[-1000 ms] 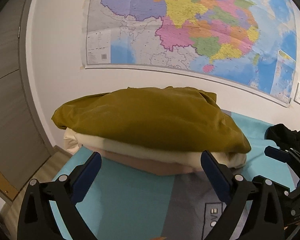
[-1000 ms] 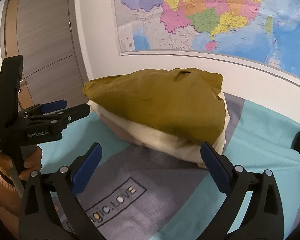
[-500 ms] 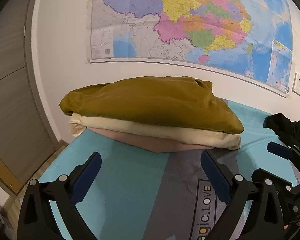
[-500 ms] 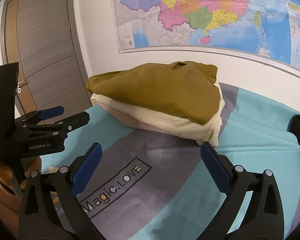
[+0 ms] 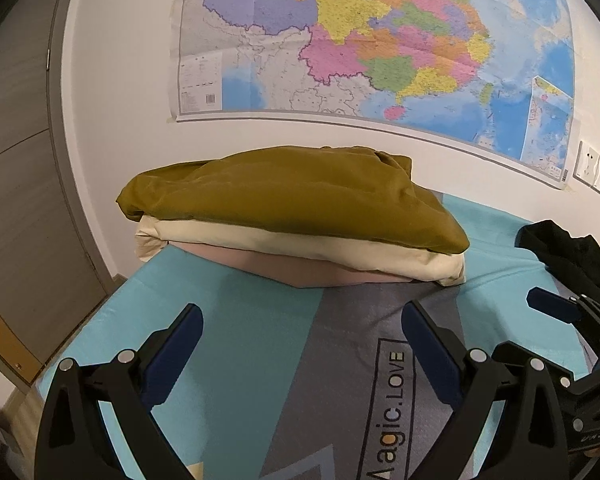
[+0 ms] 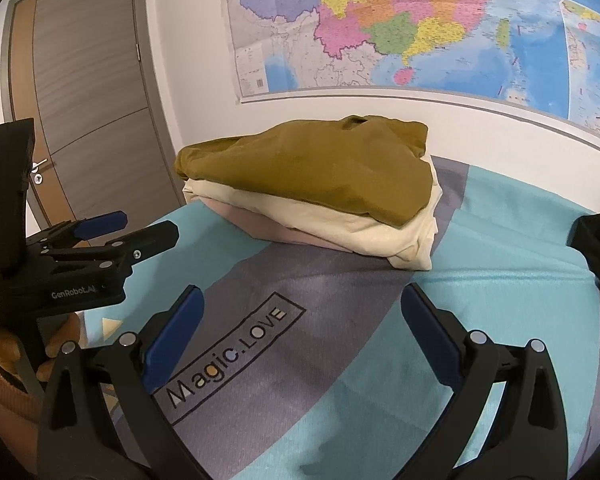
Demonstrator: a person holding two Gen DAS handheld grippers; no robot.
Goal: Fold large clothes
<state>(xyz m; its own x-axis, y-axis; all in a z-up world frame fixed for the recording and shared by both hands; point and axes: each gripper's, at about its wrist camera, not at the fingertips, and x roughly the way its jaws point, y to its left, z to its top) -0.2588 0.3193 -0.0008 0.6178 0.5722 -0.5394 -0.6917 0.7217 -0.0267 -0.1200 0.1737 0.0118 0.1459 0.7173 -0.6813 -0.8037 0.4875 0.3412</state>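
Observation:
A stack of folded clothes lies on the bed against the wall: an olive-brown garment (image 5: 292, 196) on top, a cream one (image 5: 300, 246) under it, a pink one (image 5: 300, 272) at the bottom. The stack also shows in the right wrist view (image 6: 312, 172). My left gripper (image 5: 302, 322) is open and empty, a short way in front of the stack. My right gripper (image 6: 302, 304) is open and empty, also short of the stack. The left gripper shows in the right wrist view (image 6: 144, 230).
The bed has a teal and grey cover (image 5: 260, 360) printed "Magic.LOVE". A black garment (image 5: 568, 256) lies at the right on the bed. A large map (image 5: 380, 40) hangs on the white wall. A grey door (image 6: 92, 120) stands at the left.
Both grippers have drawn back from the stack, which now looks smaller and farther away. More of the bed cover shows in front of it. Both stay open.

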